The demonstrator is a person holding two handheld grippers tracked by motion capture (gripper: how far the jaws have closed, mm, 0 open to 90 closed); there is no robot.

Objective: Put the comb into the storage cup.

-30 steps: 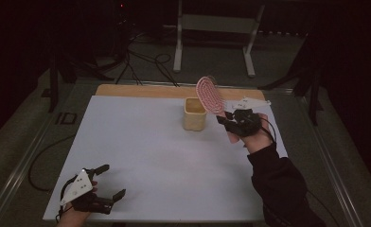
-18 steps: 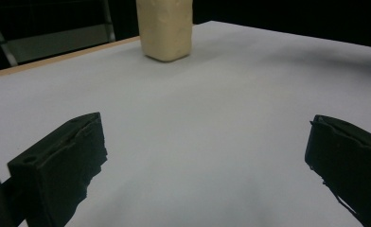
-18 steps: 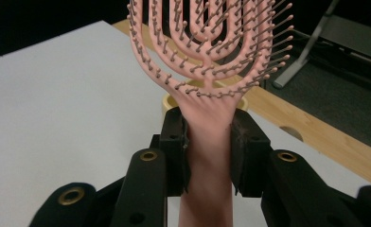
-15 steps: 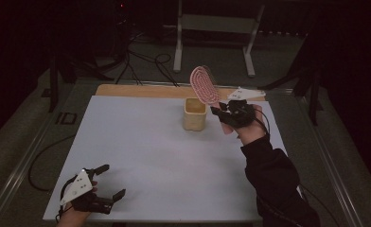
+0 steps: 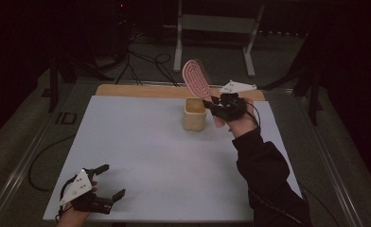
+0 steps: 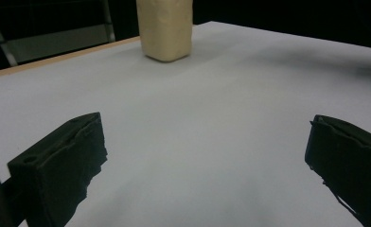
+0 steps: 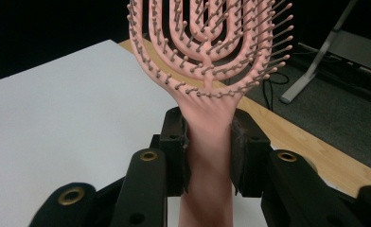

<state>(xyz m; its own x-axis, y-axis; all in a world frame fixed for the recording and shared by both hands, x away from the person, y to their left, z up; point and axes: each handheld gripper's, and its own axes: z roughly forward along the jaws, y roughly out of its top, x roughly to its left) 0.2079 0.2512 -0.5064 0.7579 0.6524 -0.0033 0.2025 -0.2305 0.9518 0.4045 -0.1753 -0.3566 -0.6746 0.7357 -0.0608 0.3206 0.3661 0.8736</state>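
because the right tongs (image 7: 207, 142) clamp the pink hairbrush (image 5: 196, 79) by its handle, bristle head up, just beside the beige cup (image 5: 194, 114), it looks bound for it, while the left tongs (image 5: 109, 181) rest wide open and empty on the counter (image 5: 141, 142).

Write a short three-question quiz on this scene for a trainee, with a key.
1. True or false: the right gripper is clamped on the handle of the pink hairbrush.
2. How do the jaws of the left gripper stand? A) wide apart with nothing between them B) shut on the cup C) shut on the brush
3. What stands on the white table just left of the raised brush in the high view?

Key: 1 true; 2 A; 3 a tan cup.
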